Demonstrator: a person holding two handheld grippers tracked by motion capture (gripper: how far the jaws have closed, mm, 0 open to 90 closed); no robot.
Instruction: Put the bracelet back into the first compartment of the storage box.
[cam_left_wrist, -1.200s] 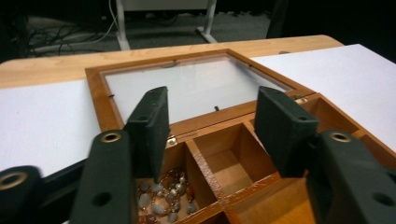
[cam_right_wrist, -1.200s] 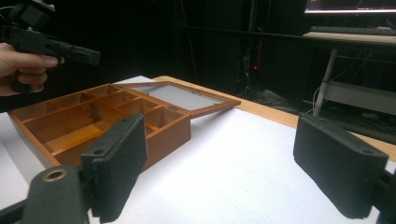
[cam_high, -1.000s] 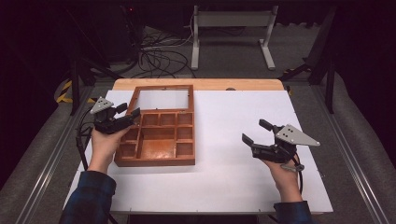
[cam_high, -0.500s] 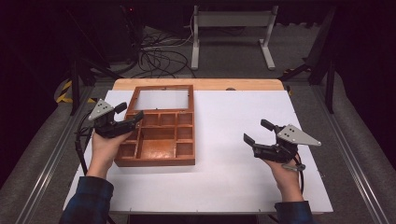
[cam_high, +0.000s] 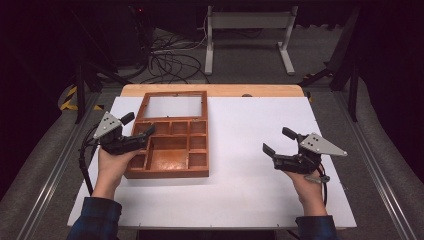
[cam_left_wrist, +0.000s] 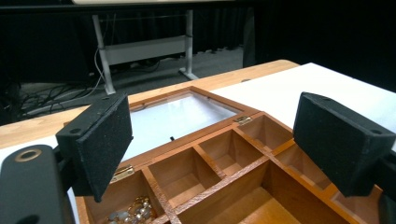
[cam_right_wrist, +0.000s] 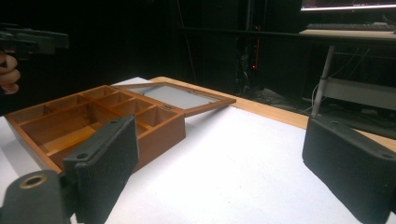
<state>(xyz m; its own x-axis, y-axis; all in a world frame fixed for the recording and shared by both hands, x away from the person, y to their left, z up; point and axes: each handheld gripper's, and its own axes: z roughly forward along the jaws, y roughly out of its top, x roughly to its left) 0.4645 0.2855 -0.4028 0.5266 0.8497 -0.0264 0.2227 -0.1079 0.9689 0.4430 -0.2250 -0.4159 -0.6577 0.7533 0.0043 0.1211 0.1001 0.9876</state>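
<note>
A brown wooden box (cam_high: 167, 173) with several compartments lies on the white tabletop, its glass lid (cam_high: 174, 106) swung open flat behind it. My left gripper (cam_high: 139, 125) hovers open over the box's left edge, its jaws pointing across the compartments. In the left gripper view the gripper (cam_left_wrist: 215, 140) stands wide above the box (cam_left_wrist: 252, 163), and a beaded piece of jewellery (cam_left_wrist: 130, 212) lies in a near-left compartment. My right gripper (cam_high: 276, 141) is held open above bare table, well right of the box, with nothing between its jaws (cam_right_wrist: 224, 158).
The white sheet (cam_high: 250, 195) covers most of a wooden table (cam_high: 260, 90). Beyond the far edge are floor cables (cam_high: 175, 60) and a grey metal stand (cam_high: 247, 20). In the right gripper view the box (cam_right_wrist: 159, 135) is at left, with the left gripper (cam_right_wrist: 32, 39) far behind it.
My left gripper has drifted slightly towards the near left, staying open at the box's left edge. The right gripper has barely moved.
</note>
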